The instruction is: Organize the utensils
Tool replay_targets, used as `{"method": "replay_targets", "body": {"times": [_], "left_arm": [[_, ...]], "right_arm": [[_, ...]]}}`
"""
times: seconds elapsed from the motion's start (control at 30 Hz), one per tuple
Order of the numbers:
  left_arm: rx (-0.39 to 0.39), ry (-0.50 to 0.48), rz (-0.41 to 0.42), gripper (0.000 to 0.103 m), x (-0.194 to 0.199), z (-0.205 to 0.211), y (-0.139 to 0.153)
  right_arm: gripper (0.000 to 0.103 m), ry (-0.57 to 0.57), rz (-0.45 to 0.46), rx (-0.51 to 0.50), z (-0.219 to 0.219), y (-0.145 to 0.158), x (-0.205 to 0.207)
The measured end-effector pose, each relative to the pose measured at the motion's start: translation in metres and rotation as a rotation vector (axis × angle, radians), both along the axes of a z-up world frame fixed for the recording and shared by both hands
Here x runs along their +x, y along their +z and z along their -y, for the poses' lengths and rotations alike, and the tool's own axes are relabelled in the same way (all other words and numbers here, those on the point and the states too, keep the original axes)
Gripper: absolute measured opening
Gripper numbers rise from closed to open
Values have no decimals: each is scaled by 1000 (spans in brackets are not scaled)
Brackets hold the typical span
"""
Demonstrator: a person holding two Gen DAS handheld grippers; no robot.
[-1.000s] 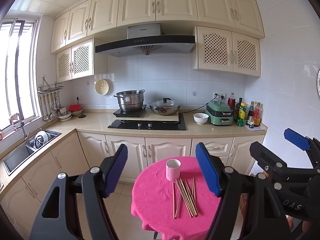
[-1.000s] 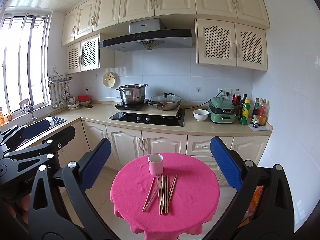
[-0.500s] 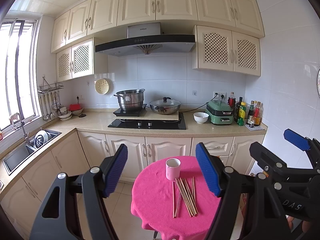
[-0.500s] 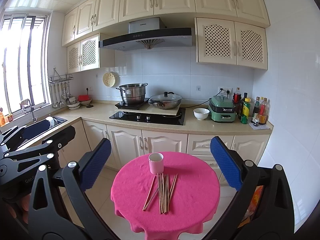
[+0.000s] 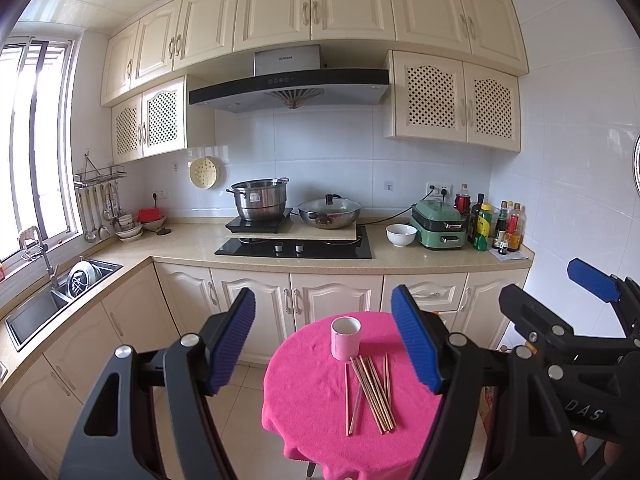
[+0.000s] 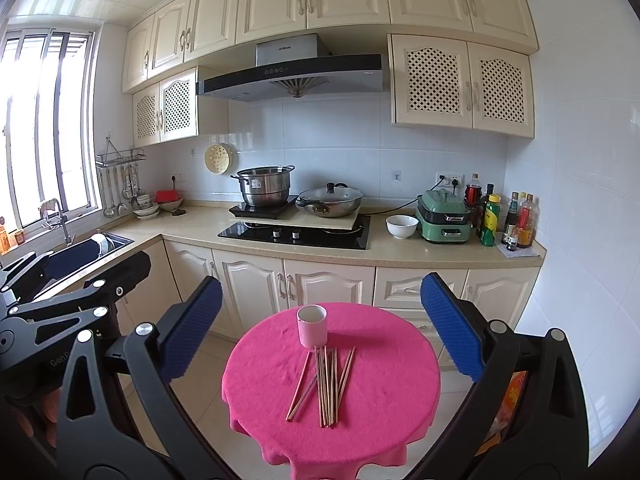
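Two grippers, left gripper point(image 5: 324, 344) and right gripper point(image 6: 322, 330), held wide open, holding nothing, well back from round pink table point(image 6: 384, 392). Chopsticks point(image 6: 326, 386) lie loose on cloth, about ten, count unsure. One pink cup point(image 6: 312, 327) stands upright just behind them, touching tips. Kitchen counter point(image 6: 400, 254) beyond.

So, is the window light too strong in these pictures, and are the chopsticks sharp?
Left wrist view: window overexposed, chopsticks sharp on the pink table. Right wrist view: same glare at the window, cabinet lines bent by the fisheye.
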State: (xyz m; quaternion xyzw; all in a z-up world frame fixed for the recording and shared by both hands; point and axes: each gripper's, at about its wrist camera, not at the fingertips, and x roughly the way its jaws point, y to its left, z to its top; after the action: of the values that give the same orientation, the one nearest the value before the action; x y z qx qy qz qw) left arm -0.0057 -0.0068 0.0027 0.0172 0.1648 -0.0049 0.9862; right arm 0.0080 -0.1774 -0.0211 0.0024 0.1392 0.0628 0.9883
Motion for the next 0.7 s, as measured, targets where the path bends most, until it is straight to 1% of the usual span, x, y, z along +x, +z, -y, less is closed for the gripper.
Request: {"method": "replay_targets", "body": {"times": [0.17,0.33,0.7], "left_arm": [[-3,0,-2,70,0,-1,-1],[-3,2,-7,70,2,-4,-4],[-2,4,-28,70,17,-17,-12]], "right_arm": [[97,-1,-2,1,0,0,1],[97,8,-17,8,-2,-6,4],[97,31,-26,17,-13,-12,16]]}}
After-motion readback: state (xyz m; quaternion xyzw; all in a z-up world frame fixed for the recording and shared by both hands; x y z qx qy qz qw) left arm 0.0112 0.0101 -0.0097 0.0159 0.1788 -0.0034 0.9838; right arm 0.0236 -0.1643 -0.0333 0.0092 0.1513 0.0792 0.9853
